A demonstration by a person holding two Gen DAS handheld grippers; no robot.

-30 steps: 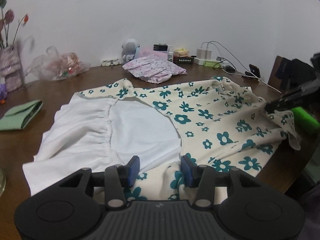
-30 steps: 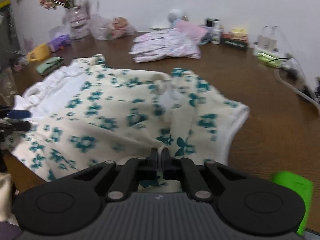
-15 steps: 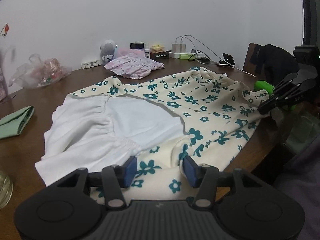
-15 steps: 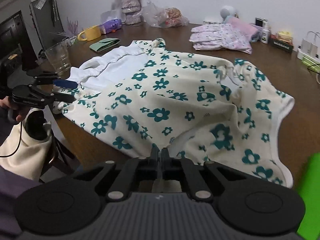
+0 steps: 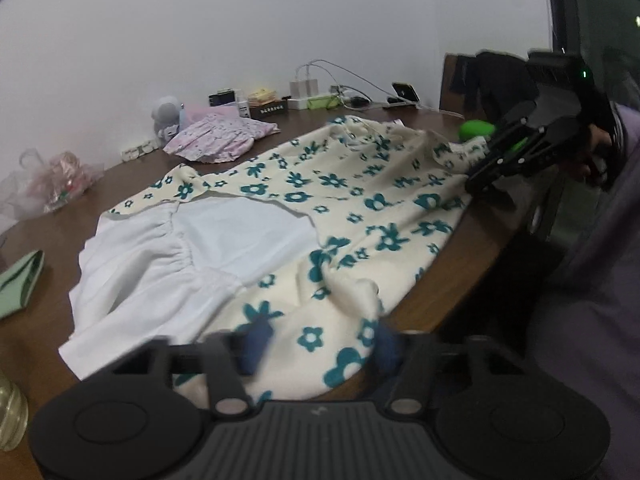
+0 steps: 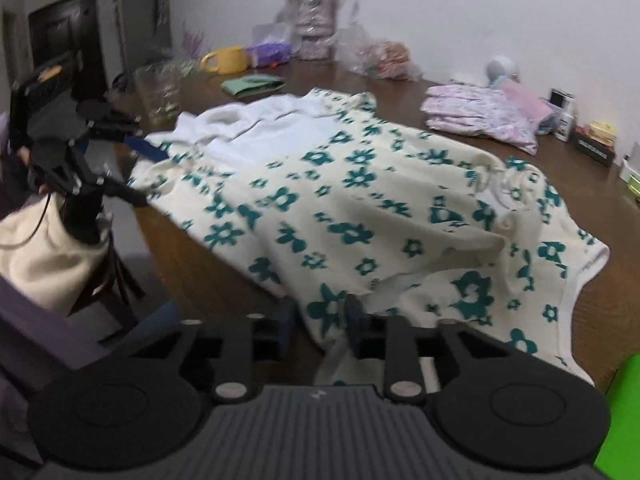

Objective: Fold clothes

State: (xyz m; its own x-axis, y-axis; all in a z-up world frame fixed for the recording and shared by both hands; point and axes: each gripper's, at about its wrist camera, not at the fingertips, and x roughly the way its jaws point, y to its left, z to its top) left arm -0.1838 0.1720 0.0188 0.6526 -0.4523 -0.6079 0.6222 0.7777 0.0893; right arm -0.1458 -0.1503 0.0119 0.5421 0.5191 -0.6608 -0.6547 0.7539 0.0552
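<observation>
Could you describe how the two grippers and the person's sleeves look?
Both the left gripper and right gripper are black, with ribbed grey bodies, two round discs, jointed linkage arms and blue pads. The right gripper shows a green light. A thin black cable hangs from the left one. The sleeve is purple. The left jaws are closing around the floral dress.

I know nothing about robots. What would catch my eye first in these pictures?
The cream garment with teal flowers stands out first, spread across the brown table with its white lining showing at one end. Next come the two black hand-held tools at the table's near edge: the right gripper pinches a bunch of the fabric, and the left gripper is closing its jaws with the hem between them.
</observation>
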